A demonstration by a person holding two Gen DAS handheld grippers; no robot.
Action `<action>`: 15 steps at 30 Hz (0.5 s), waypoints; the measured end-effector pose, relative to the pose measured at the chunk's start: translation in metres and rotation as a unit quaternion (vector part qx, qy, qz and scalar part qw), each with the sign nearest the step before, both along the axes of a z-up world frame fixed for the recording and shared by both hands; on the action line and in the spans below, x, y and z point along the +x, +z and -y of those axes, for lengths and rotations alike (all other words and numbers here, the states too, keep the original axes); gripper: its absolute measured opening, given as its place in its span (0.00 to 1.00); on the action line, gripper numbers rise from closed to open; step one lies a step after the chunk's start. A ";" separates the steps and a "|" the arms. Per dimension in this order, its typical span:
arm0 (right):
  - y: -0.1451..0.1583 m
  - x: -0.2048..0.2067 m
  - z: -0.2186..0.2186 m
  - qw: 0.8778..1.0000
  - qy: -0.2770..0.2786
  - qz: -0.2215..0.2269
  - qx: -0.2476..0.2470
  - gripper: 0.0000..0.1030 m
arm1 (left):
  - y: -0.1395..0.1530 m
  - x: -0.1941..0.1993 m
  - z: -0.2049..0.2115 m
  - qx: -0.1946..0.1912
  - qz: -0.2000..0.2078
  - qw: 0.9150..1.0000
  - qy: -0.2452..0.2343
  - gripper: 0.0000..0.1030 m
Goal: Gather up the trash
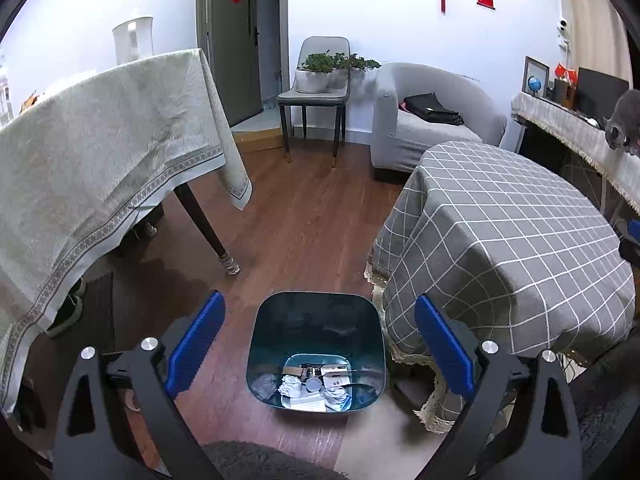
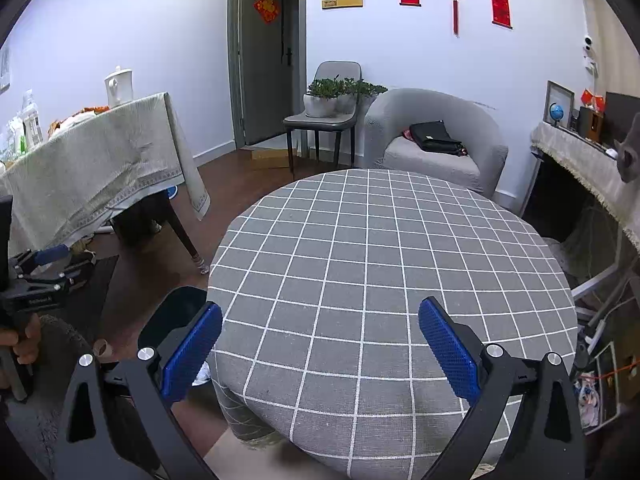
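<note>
The trash bin (image 1: 316, 350), a dark teal container with a rounded-square mouth, stands upright on the wooden floor (image 1: 296, 216) with its opening facing up; neither side of the mouth looks clearly longer than the other. At its bottom lies the trash (image 1: 314, 386): crumpled white paper, flat white slips and a small round grey piece, heaped with no common direction. The bin sits just beside the lace-edged hem of the checked tablecloth (image 1: 508, 240) that covers the round table, on that table's left in the left wrist view. The left gripper (image 1: 318, 346) hangs above the bin, its blue fingers (image 1: 196, 344) spread wide to either side of the mouth and holding nothing. The right gripper (image 2: 320, 354) hovers over the checked cloth, its fingers (image 2: 448, 350) likewise wide apart and empty. Farther out stand a cloth-draped dining table (image 1: 100, 152), a chair bearing potted plants (image 1: 320, 72), a grey armchair (image 1: 432, 116), and a grey cat (image 1: 624, 124) on the sideboard.
</note>
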State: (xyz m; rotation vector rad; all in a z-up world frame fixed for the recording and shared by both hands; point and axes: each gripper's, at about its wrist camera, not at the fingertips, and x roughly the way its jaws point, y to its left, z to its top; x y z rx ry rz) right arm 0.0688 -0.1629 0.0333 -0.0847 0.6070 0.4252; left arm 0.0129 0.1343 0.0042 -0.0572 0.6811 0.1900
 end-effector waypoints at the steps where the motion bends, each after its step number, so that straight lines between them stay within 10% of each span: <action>1: 0.000 0.001 0.001 1.000 0.000 0.000 0.003 0.97 | 0.000 0.000 0.001 0.003 0.001 1.000 0.000 0.95; 15: 0.000 0.001 0.003 1.000 0.005 -0.001 0.007 0.97 | -0.001 -0.001 0.002 0.004 0.002 1.000 0.003 0.96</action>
